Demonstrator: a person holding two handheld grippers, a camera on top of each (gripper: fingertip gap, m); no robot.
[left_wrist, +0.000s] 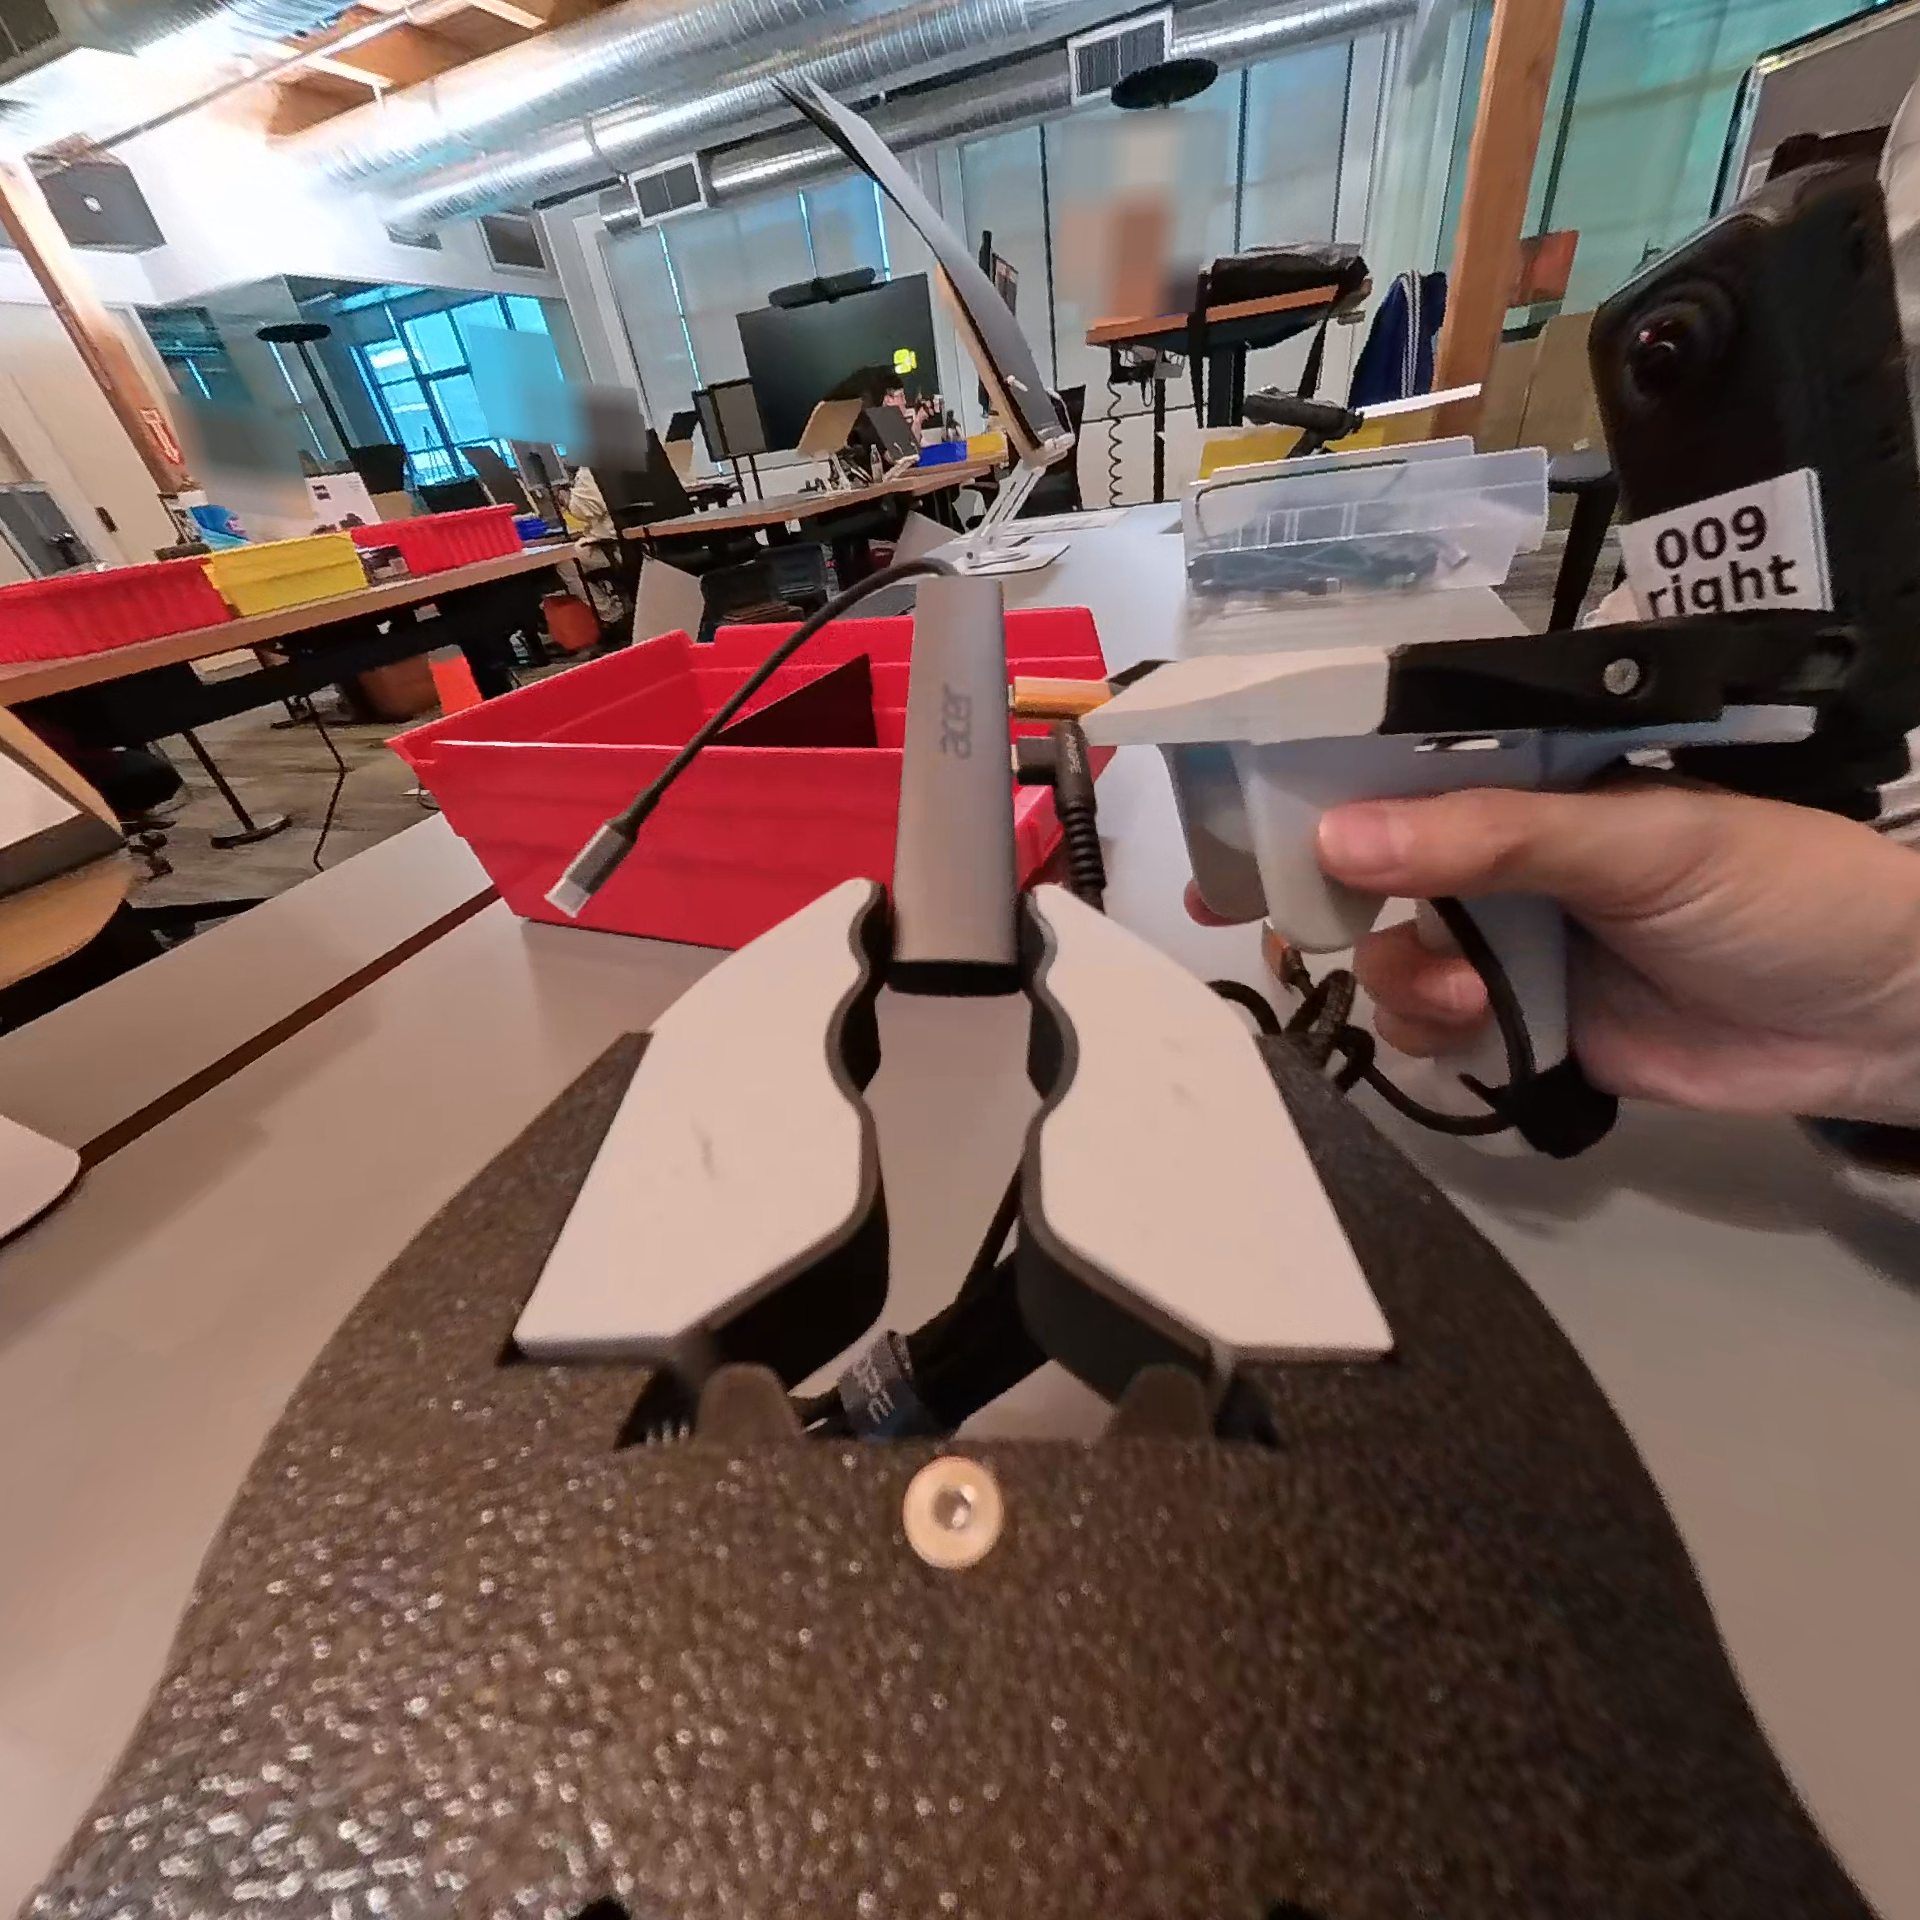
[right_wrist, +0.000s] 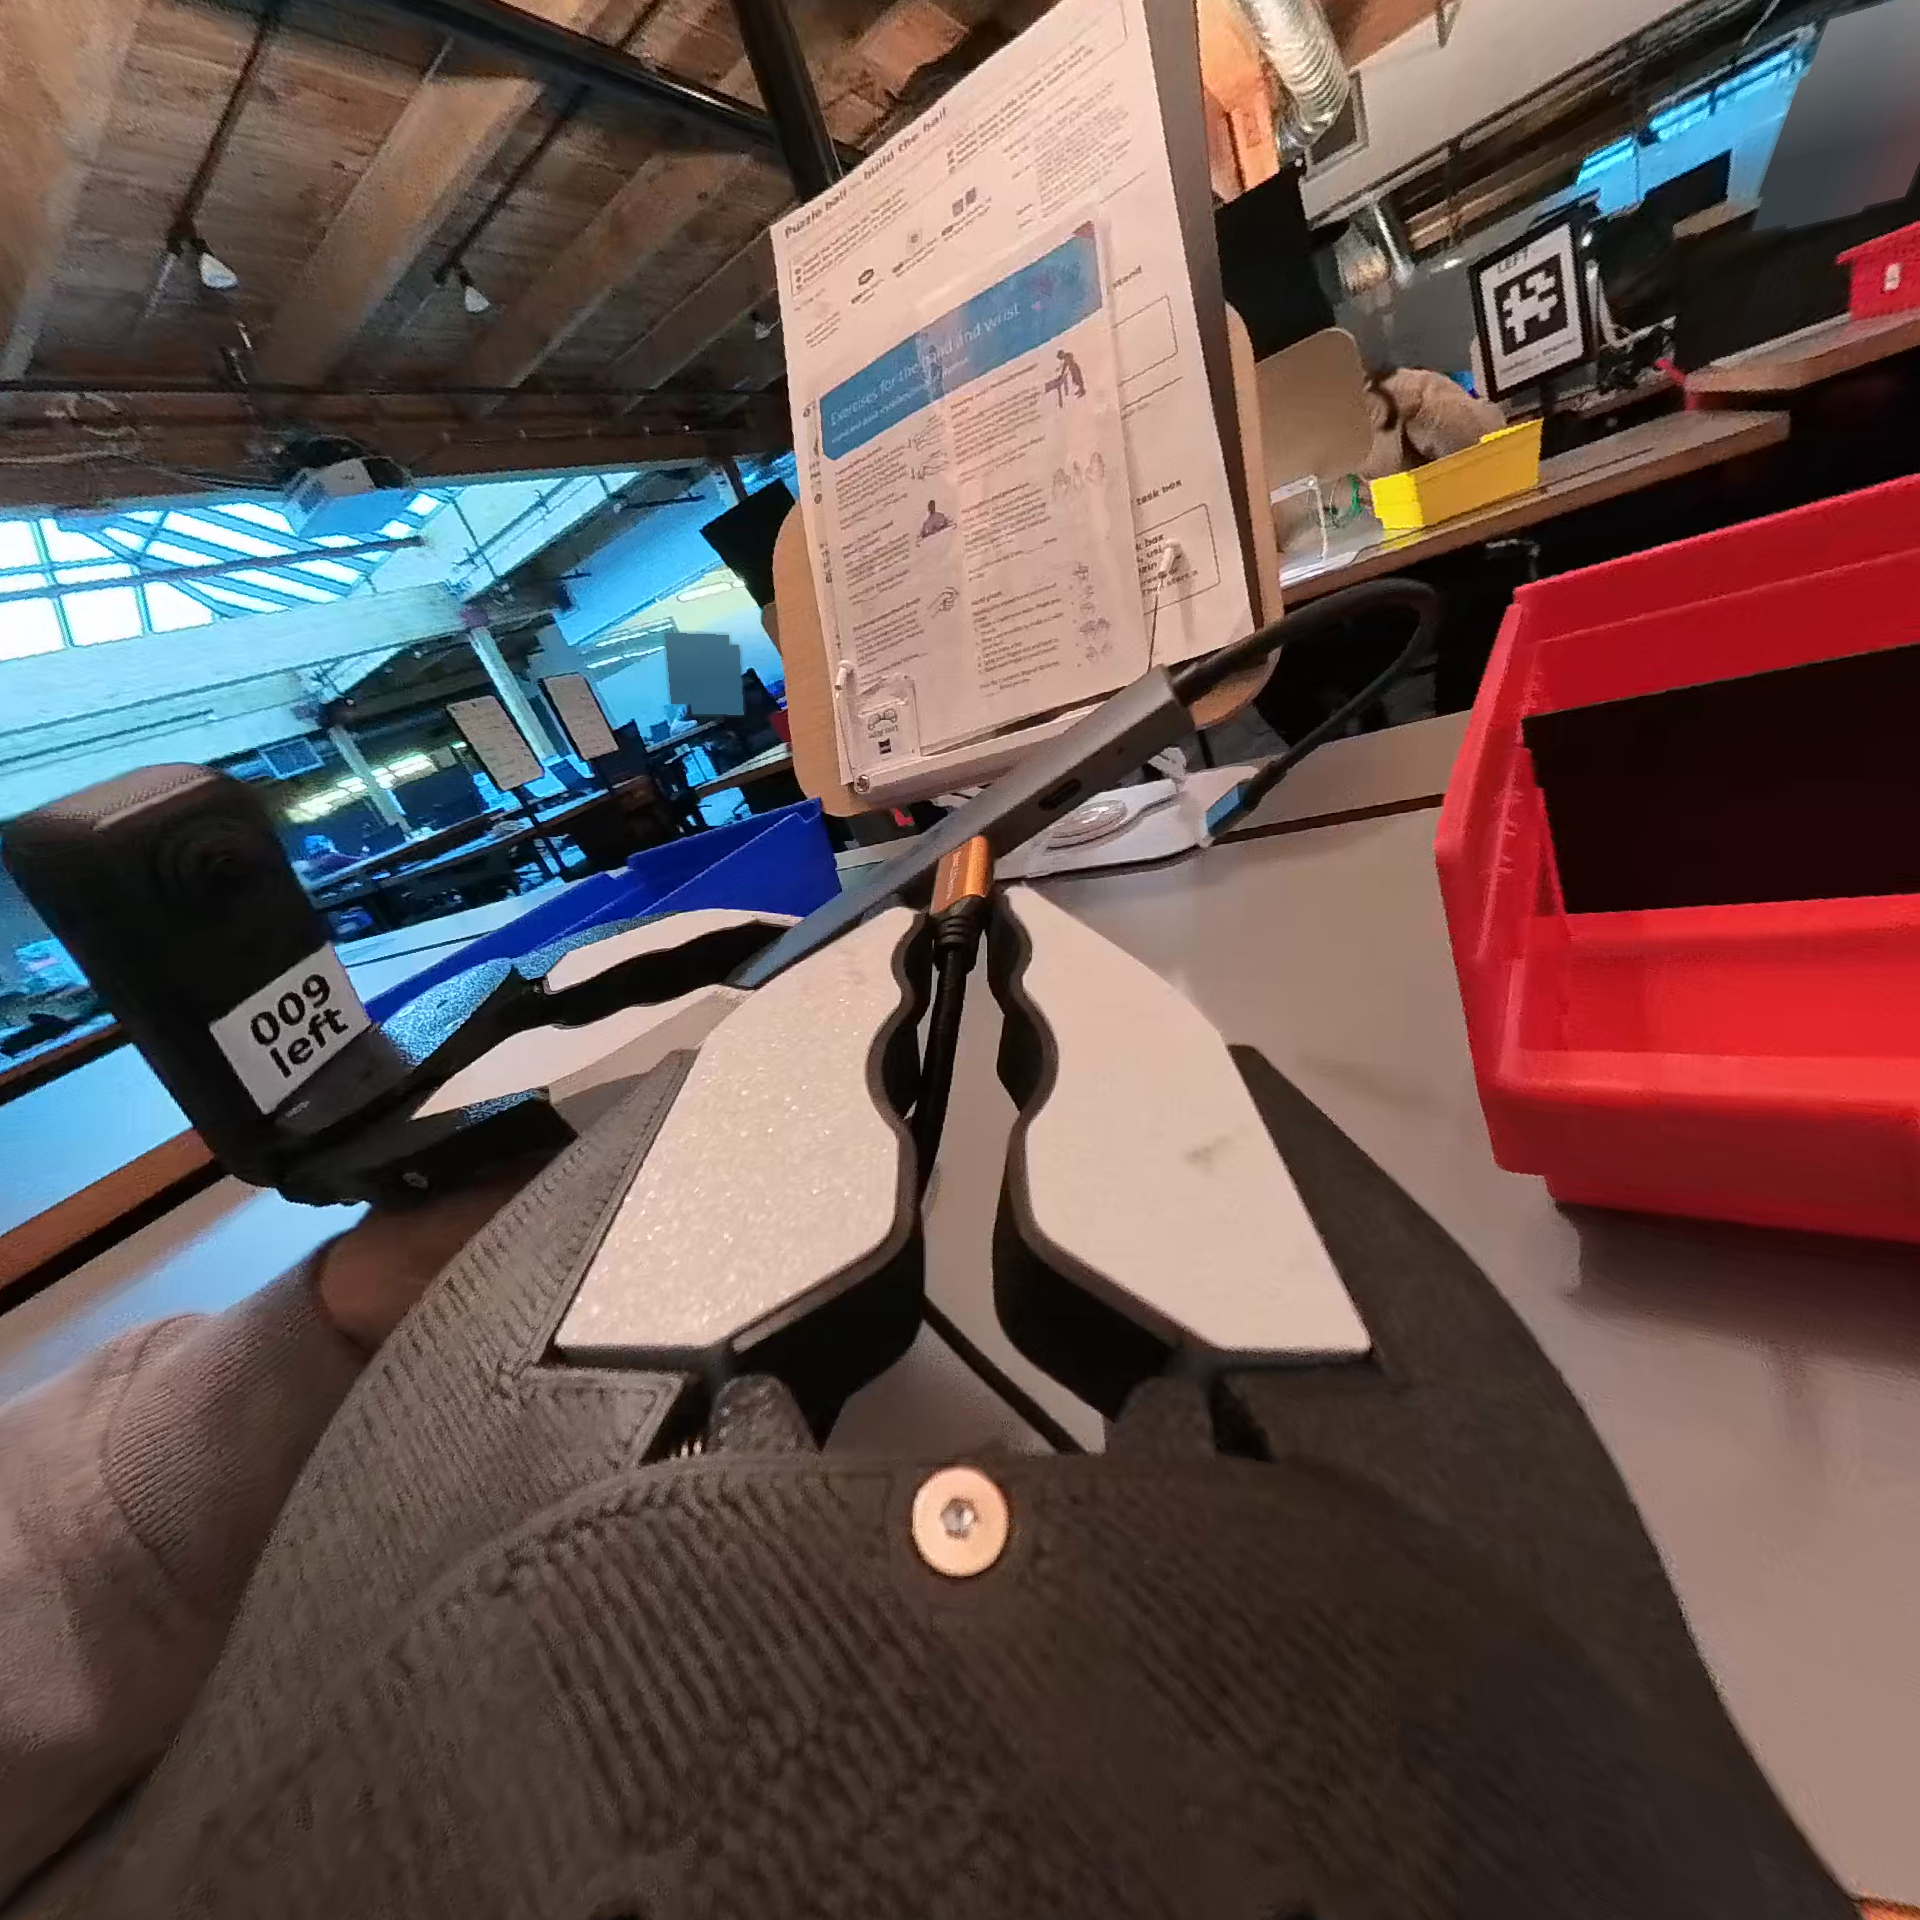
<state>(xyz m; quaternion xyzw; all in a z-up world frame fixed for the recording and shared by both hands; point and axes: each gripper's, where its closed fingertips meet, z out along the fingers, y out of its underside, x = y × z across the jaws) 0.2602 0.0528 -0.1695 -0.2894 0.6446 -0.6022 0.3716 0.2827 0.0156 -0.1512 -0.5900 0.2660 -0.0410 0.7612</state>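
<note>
My left gripper (left_wrist: 954, 940) is shut on the near end of a grey bar-shaped USB hub (left_wrist: 954, 769) and holds it above the table, pointing away. Its short black cable with a grey plug (left_wrist: 592, 883) hangs to the left. My right gripper (right_wrist: 958, 925) is shut on an orange-and-black cable plug (right_wrist: 961, 878) at the hub's side (right_wrist: 1029, 795). In the left wrist view the right gripper (left_wrist: 1117, 707) comes in from the right, held by a hand (left_wrist: 1621, 956), with the orange plug (left_wrist: 1055, 694) against the hub's right side. A second black plug (left_wrist: 1060, 753) sits just below it.
A red bin (left_wrist: 665, 821) stands on the grey table (left_wrist: 312, 1039) behind the hub, also at right in the right wrist view (right_wrist: 1704, 1091). A stand with printed sheets (right_wrist: 997, 468), a blue bin (right_wrist: 727, 873) and a clear bag of parts (left_wrist: 1351, 540) stand nearby. My hands' fingertips stand some 5 cm from each other.
</note>
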